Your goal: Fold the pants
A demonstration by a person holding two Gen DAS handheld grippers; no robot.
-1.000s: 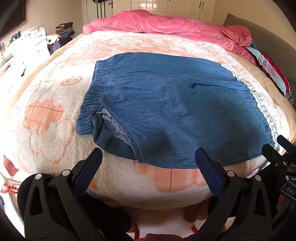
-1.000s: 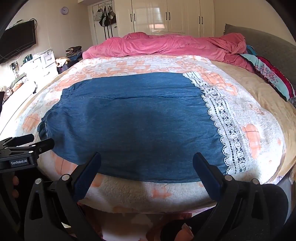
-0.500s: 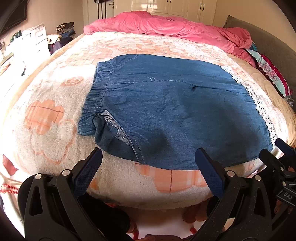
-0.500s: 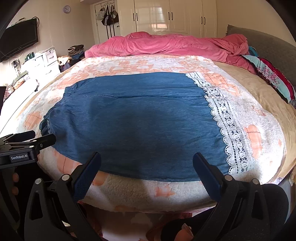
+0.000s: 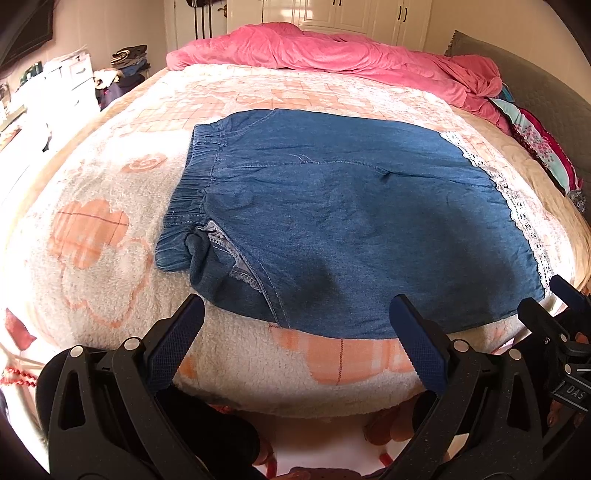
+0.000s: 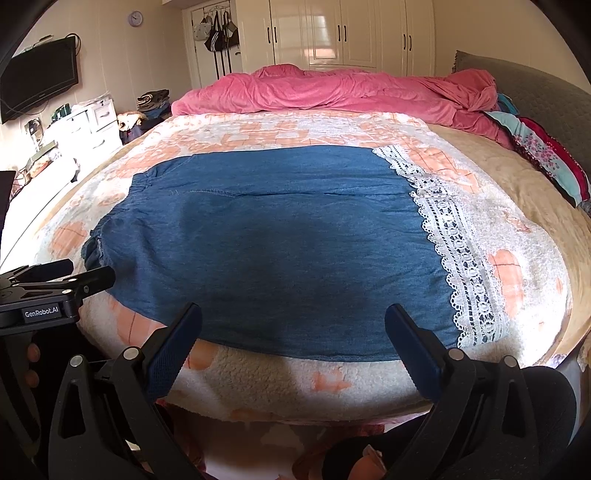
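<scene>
**Pants, denim, laid flat on bed: both grippers empty**

Pants [image 5: 351, 221]: blue denim, spread flat across a fleecy cream-and-orange blanket [image 5: 92, 258] near the foot of the bed. Elastic gathered waistband [image 5: 192, 184] lies toward the left side; a white lace hem [image 6: 458, 258] runs along the right side. In the left wrist view, the near waist corner is rumpled, with a pocket opening [image 5: 225, 251] turned back to show pale lining and lace trim. A stitched seam runs lengthwise across the upper part of the cloth. The near edge of the denim lies just short of the blanket's front edge.

Left gripper [image 5: 295, 332]: jaws spread wide, holding nothing. Blue-padded fingertips [image 5: 177, 339] hang in front of the near edge of the pants; whether they touch the blanket cannot be told. The left tip sits below the rumpled waist corner, the right tip below the middle of the near edge.

Right gripper [image 6: 293, 339]: jaws spread wide, likewise empty. Its tips frame the near edge of the denim, the right one close to the lace hem. No cloth lies between the pads.

Each gripper shows at the margin of the other's view; the two stand side by side along the foot of the bed.

Also present: pink duvet [image 6: 332, 92] bunched at the far end of the bed; white wardrobe doors [image 6: 332, 33] behind; wall-mounted television [image 6: 37, 81] at left.
</scene>
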